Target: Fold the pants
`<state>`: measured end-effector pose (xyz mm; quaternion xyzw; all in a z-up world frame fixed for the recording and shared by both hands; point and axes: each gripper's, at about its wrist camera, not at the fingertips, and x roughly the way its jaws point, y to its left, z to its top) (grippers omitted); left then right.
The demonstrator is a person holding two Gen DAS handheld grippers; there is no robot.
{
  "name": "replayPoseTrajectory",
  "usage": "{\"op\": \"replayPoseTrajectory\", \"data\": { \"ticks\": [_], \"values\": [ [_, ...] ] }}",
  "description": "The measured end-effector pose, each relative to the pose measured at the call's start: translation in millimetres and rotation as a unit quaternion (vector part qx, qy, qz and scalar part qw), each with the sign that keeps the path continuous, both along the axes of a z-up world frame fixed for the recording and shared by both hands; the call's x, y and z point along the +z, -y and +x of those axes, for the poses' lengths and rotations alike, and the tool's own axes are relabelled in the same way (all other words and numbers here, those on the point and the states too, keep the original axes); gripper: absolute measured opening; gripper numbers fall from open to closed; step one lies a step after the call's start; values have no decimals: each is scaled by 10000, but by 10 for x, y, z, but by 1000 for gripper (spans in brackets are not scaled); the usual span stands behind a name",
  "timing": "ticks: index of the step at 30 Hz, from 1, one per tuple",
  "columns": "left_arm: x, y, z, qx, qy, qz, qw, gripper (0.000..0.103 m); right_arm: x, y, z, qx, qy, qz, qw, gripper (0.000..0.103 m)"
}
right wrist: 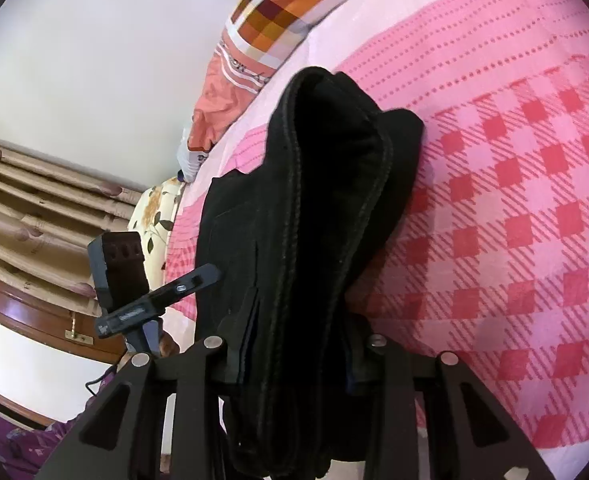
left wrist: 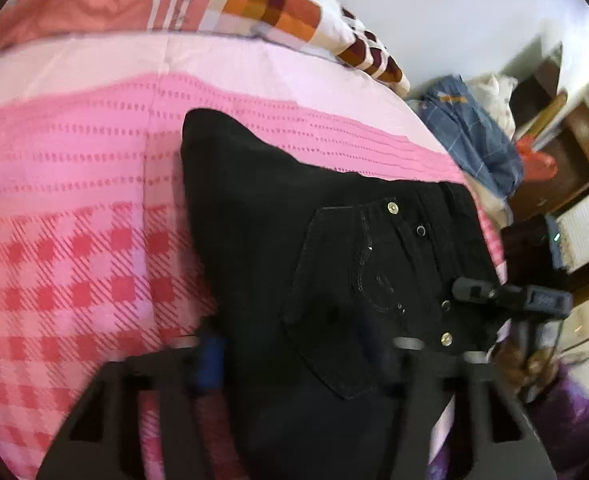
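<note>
Black denim pants (left wrist: pixel 334 248) lie folded into a thick bundle on the bed (left wrist: pixel 74 208), over its pink checked cover, near the bed's right-hand edge as the left camera sees it. A back pocket with pale stitching and several metal rivets faces up, the waistband turned toward that edge.

Left hand-held gripper (left wrist: pixel 294 356) sits at the near end of the bundle with cloth filling the space between its two fingers; the picture is blurred there, so I cannot tell whether the pads press on the denim or merely flank it. Right hand-held gripper (right wrist: pixel 294 352) has its fingers drawn in on the stacked seamed edges of the pants (right wrist: pixel 314 208), the layers bunched and clamped between them and drooping toward the camera.

From the right camera the other hand-held gripper (right wrist: pixel 162 300) shows at the left, its tip touching the edge of the folded pants.

At the head of the bed rests a pillow (left wrist: pixel 278 4) with an orange and maroon checked panel. Past the bed's right-hand edge, a heap of blue checked cloth (left wrist: pixel 470 140) lies beside dark wooden furniture
</note>
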<state>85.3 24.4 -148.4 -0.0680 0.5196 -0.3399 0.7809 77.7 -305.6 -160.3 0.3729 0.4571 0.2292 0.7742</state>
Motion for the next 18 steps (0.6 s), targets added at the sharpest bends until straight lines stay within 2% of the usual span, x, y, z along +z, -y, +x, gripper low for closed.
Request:
{"op": "replayPoseTrajectory", "data": {
  "ticks": [1,4,10,18],
  "values": [
    [43,6,-13,19,67,10,10000,28,21,-6,-15,-29,20,39,10000,31],
    [182,-63,-78,273,238,-82,9993,24,59,-21,-12,-54,87,292,9995,31],
    [332,-103,-211,472,586,212,9969,24,163,-180,-3,42,189,434,9989,31],
    [623,-292,-334,629,1065,401,9915,24,280,-434,111,158,344,601,9975,31]
  ]
}}
